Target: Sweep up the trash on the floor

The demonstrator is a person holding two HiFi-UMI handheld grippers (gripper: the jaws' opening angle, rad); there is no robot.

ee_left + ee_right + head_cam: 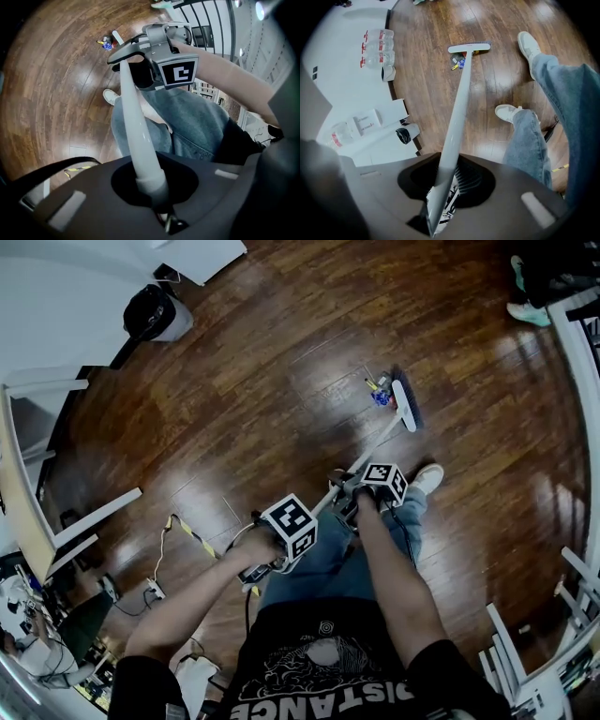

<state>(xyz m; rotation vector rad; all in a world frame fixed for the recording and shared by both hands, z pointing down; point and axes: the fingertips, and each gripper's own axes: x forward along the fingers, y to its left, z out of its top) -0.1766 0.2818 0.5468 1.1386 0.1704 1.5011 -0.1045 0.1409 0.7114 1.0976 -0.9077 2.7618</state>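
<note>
A slack hold at the left claw [157, 190], clamped on the broom handle [133, 117] near its top end, or at the right claw [438, 201], clamped lower down, could twist the broom head [468, 48] — scattering the trash [458, 61] lying far ahead of both claws, just beside that head. Both forearms [394, 559] reach forward and down.

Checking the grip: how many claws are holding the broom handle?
2. The left claw grips the handle's top end; the right claw grips it farther down, toward the brush head. No others are in view.
</note>
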